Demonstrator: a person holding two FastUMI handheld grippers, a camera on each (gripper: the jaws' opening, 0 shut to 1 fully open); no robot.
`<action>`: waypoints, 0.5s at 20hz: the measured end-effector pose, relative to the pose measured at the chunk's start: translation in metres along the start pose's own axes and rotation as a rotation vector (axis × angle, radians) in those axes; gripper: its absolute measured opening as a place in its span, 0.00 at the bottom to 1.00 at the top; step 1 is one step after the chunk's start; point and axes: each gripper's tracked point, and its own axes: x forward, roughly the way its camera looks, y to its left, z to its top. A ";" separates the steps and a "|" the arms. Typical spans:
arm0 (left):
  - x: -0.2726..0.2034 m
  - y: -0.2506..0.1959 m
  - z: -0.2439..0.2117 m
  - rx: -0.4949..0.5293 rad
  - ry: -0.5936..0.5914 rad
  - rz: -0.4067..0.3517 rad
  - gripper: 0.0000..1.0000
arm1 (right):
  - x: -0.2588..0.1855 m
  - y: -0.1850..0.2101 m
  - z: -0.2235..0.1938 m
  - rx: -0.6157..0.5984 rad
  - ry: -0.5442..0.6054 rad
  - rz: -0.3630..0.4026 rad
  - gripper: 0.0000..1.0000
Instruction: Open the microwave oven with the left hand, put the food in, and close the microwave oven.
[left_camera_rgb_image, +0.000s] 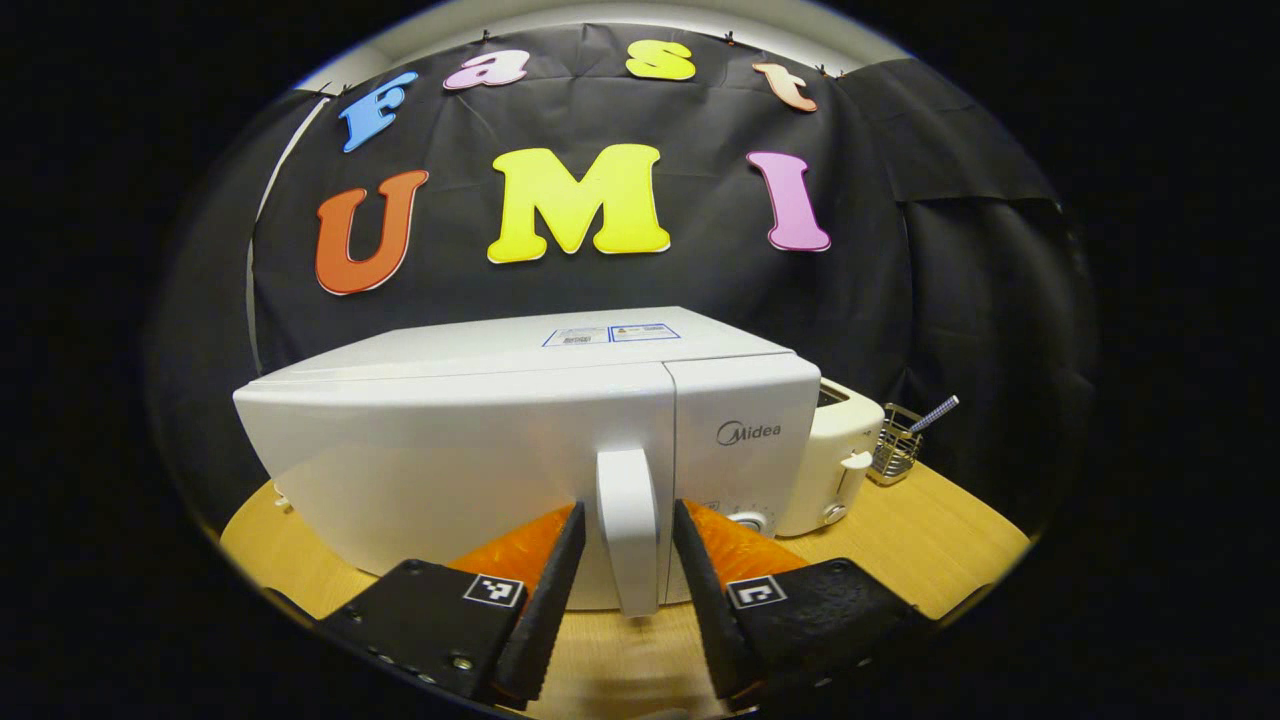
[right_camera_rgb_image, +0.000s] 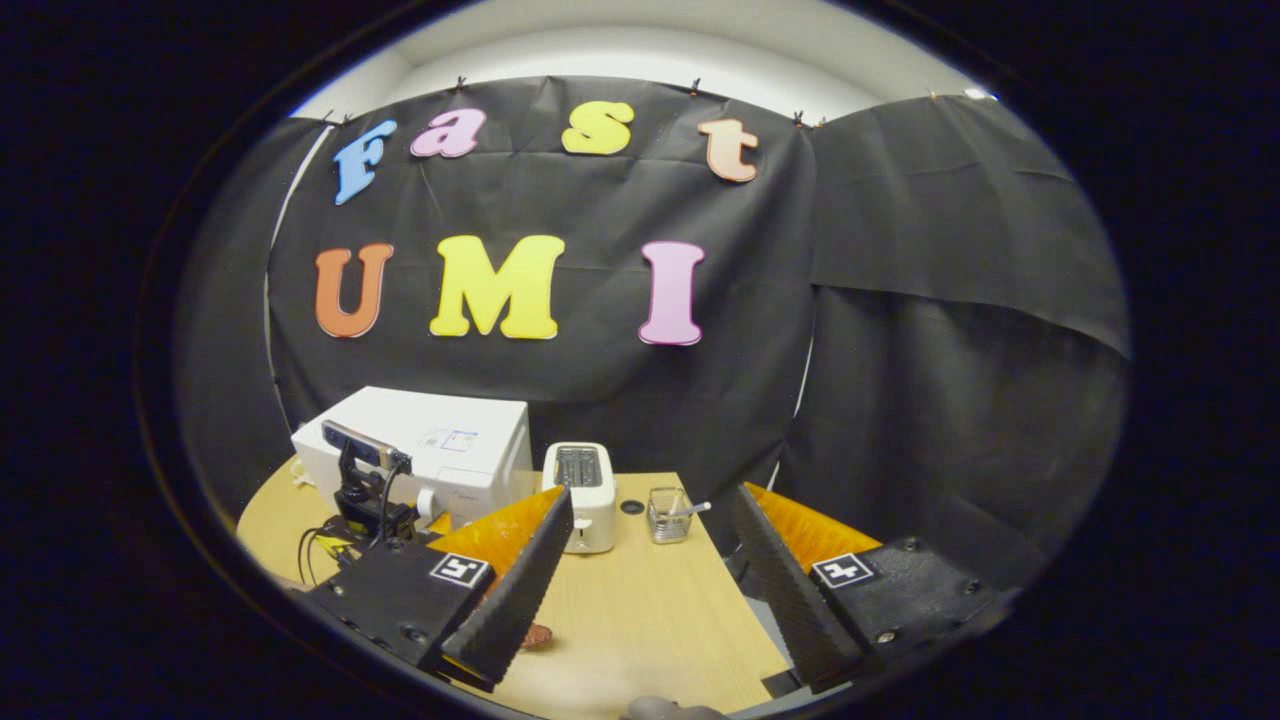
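Observation:
The white microwave (left_camera_rgb_image: 480, 450) stands on the wooden table (left_camera_rgb_image: 940, 540) with its door shut. Its upright white door handle (left_camera_rgb_image: 628, 540) sits between the fingers of my left gripper (left_camera_rgb_image: 628, 507), which is open; a small gap shows on each side of the handle. In the right gripper view the microwave (right_camera_rgb_image: 440, 445) is at the far left with the left gripper (right_camera_rgb_image: 385, 510) in front of it. My right gripper (right_camera_rgb_image: 652, 492) hangs open above the table, holding nothing. A small reddish-brown piece of food (right_camera_rgb_image: 540, 635) lies on the table beside its left finger.
A white toaster (left_camera_rgb_image: 840, 455) stands right of the microwave, and a wire basket (left_camera_rgb_image: 895, 450) with a straw-like stick stands beyond it. In the right gripper view the toaster (right_camera_rgb_image: 585, 495) and the basket (right_camera_rgb_image: 668, 515) sit near the table's far edge.

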 end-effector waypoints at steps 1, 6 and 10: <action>0.002 -0.006 -0.001 -0.008 0.009 -0.014 0.44 | 0.001 0.001 0.001 0.002 0.000 0.003 1.00; -0.004 -0.003 -0.003 -0.029 0.035 -0.011 0.12 | 0.004 0.005 0.001 0.001 -0.005 0.018 0.96; -0.003 -0.003 -0.004 -0.036 0.037 -0.010 0.20 | 0.002 0.006 0.002 -0.005 -0.007 0.026 1.00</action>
